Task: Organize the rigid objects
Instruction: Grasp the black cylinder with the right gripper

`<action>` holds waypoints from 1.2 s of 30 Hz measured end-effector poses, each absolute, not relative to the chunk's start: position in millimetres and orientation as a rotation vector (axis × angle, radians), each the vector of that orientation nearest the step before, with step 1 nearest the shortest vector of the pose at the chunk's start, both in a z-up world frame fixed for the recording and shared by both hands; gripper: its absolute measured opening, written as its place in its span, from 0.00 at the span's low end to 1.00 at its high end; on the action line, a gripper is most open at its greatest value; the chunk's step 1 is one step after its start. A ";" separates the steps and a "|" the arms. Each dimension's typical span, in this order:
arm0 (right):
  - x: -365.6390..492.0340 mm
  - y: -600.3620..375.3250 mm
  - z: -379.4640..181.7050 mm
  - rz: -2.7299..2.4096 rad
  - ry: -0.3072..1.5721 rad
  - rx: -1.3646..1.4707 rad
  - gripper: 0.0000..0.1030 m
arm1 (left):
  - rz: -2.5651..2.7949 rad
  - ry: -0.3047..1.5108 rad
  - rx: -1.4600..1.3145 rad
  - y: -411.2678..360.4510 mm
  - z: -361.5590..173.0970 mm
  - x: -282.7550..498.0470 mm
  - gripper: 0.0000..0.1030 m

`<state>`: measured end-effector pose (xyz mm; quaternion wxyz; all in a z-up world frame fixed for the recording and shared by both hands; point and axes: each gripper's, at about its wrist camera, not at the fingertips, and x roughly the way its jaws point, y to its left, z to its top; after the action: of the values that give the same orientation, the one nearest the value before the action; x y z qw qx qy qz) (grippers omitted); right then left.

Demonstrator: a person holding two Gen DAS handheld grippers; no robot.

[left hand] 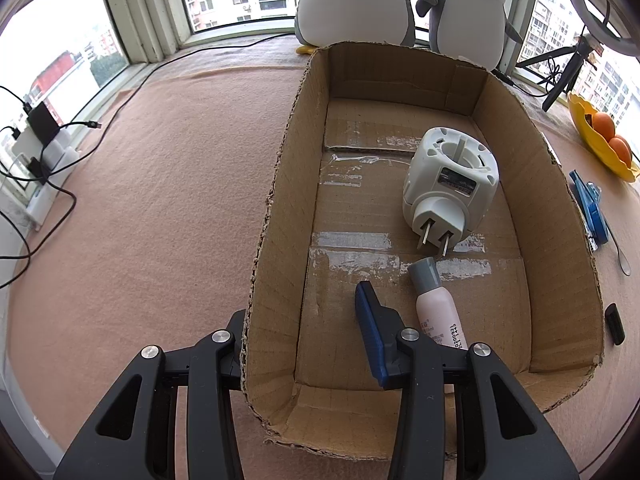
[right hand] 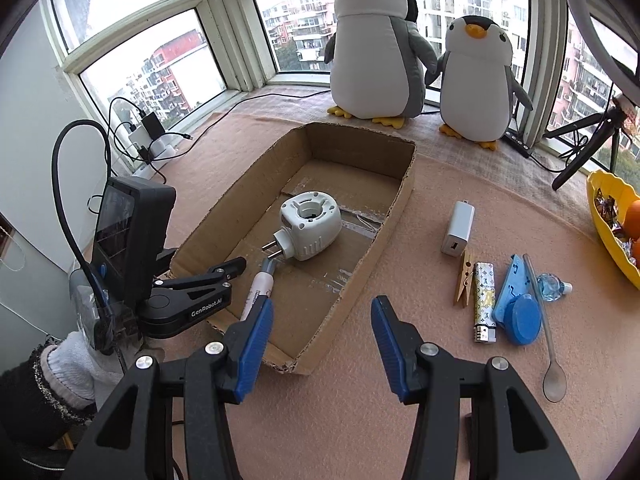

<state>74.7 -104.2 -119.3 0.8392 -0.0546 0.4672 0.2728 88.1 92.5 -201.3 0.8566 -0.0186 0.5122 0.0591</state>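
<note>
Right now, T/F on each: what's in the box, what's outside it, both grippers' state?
1. The white plug-in device lies inside the brown cardboard box. True.
2. The pink bottle with a grey cap lies on the cloth outside the box. False: it is in the box, beside the device's prongs.
3. The white USB charger lies outside the box. True.
4. The right gripper holds the wooden clothespin. False: it is open and empty; the clothespin lies on the cloth.
5. The left gripper is open, straddling the box's wall. True.
</note>
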 end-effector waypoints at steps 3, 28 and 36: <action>74.5 -124.1 -117.1 0.549 0.990 -0.104 0.46 | 0.124 1.076 -0.038 92.7 -201.0 87.8 0.40; 66.9 -233.2 -174.4 0.468 1.222 -0.202 0.43 | 0.125 1.076 -0.038 92.3 -200.9 88.1 0.40; 69.0 -225.9 -195.9 0.482 1.279 -0.258 0.34 | 0.125 1.076 -0.039 92.0 -201.0 87.9 0.40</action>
<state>69.0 -225.9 -195.9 0.7678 -0.1188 0.5892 0.2219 87.9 92.0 -201.0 0.8567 -0.0185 0.5120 0.0595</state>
